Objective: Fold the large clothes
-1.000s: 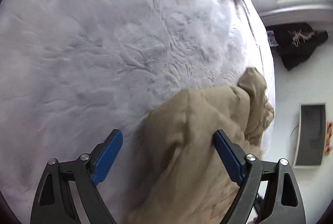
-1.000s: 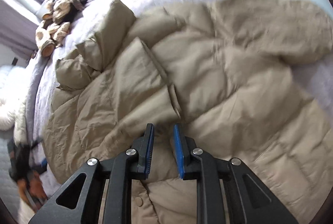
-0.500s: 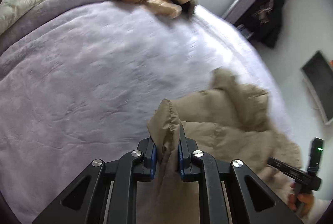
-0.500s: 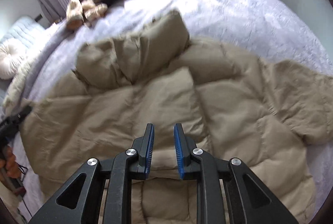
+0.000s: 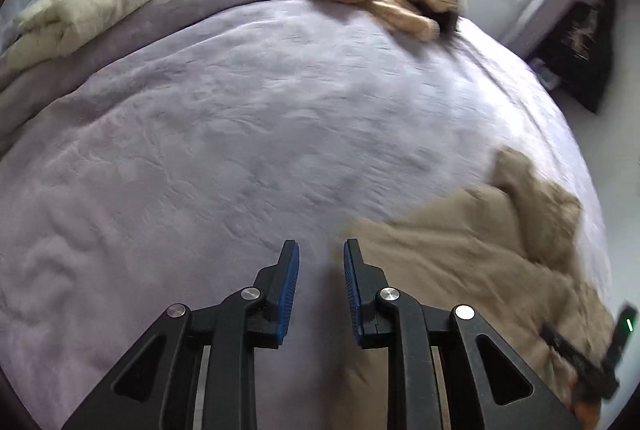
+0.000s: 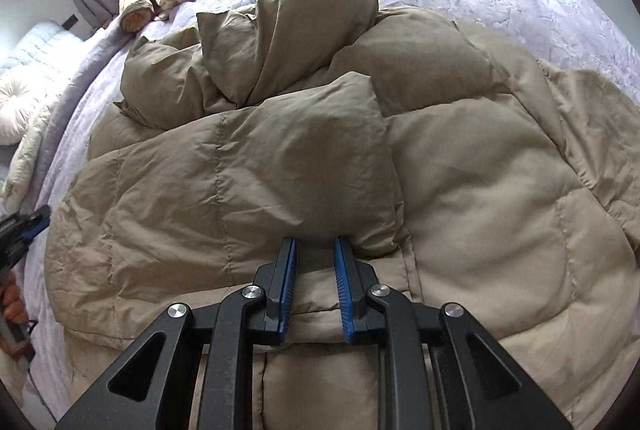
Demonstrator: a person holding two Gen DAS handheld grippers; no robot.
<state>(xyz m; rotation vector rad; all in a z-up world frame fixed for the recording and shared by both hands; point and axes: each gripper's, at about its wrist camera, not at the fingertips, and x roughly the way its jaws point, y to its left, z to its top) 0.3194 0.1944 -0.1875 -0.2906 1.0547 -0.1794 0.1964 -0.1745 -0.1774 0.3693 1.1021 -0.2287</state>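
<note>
Two claws, both parted narrowly and holding nothing: my left claw (image 5: 321,254) hovers over the bed (image 5: 200,134), jacket (image 5: 460,254) at lower right; my right claw (image 6: 315,250) sits above the jacket's (image 6: 280,166) folded panel, mid-frame.

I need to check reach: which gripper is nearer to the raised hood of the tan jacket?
Right. The right gripper hovers over the jacket, below the hood. The left gripper is off its edge, over the bedspread.
</note>
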